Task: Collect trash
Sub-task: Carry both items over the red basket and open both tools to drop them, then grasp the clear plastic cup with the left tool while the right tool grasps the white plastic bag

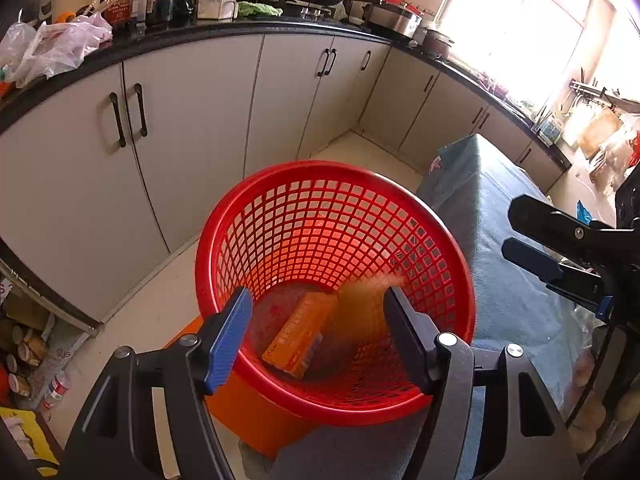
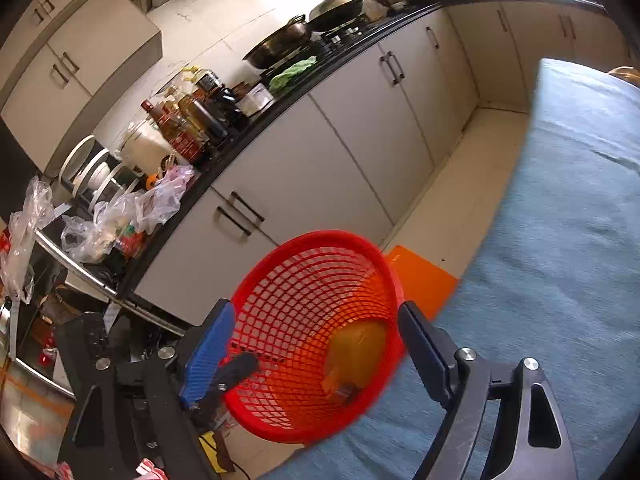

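A red mesh waste basket (image 1: pixel 332 184) stands on the floor beside a cloth-covered table. An orange box (image 1: pixel 300 336) lies on the bottom of the basket. A blurred orange-yellow piece (image 1: pixel 366 300) shows in mid-air inside the basket, close to my left gripper's right finger. My left gripper (image 1: pixel 318 296) hangs open over the rim with nothing between its pads. In the right wrist view the basket (image 2: pixel 304 280) holds a yellow-orange blur (image 2: pixel 360 344). My right gripper (image 2: pixel 316 308) is open and empty above the basket's near rim; from the left wrist it shows at the right edge (image 1: pixel 512 227).
An orange container (image 1: pixel 256 412) sits under the basket. The table with the blue-grey cloth (image 2: pixel 560 240) fills the right side. White cabinets (image 1: pixel 192 120) run under a black counter (image 1: pixel 168 40) crowded with plastic bags (image 1: pixel 52 48), bottles and pans. Cans and clutter lie at the lower left.
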Action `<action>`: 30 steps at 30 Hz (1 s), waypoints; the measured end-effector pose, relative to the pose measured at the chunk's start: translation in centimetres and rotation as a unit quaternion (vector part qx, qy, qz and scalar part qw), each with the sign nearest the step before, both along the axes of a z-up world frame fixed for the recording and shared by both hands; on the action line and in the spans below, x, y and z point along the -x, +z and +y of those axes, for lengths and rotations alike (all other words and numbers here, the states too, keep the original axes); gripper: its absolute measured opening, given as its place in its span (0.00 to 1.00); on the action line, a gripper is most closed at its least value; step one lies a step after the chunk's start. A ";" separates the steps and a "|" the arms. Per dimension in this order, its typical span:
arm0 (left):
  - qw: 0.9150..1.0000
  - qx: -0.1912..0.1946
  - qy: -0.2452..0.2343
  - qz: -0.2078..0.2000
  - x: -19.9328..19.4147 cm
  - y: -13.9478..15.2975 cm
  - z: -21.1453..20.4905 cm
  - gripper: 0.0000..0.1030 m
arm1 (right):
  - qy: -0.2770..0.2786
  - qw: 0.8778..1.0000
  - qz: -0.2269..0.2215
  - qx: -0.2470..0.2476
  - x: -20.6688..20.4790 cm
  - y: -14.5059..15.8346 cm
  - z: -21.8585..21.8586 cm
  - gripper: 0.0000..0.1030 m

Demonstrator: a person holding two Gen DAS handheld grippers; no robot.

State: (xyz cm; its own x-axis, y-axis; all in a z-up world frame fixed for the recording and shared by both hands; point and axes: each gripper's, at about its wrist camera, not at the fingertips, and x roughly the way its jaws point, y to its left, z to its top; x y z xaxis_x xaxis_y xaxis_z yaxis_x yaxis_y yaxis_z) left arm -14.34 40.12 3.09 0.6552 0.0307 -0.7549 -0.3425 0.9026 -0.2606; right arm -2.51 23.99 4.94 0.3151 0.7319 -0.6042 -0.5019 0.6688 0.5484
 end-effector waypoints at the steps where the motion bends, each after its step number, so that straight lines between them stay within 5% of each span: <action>1: 1.000 -0.002 0.001 -0.002 0.1 0.2 -0.2 0.65 | -0.004 1.000 -0.001 0.001 0.1 0.0 -0.5 0.85; 9: 0.999 -0.029 -0.011 -0.026 1.0 2.0 -2.7 0.67 | -0.068 0.995 -0.054 0.057 3.5 1.5 -6.8 0.85; 16: 0.996 -0.036 -0.079 -0.033 0.6 3.1 -9.0 0.69 | -0.140 0.985 -0.055 0.081 7.0 1.6 -16.5 0.85; 26: 0.972 0.033 -0.231 -0.023 -2.7 3.6 -22.1 0.72 | -0.249 0.961 -0.033 0.115 11.7 0.0 -32.9 0.85; 30: 0.964 0.022 -0.262 -0.027 -3.8 4.0 -27.2 0.72 | -0.296 0.948 -0.031 0.112 12.3 -0.1 -38.4 0.85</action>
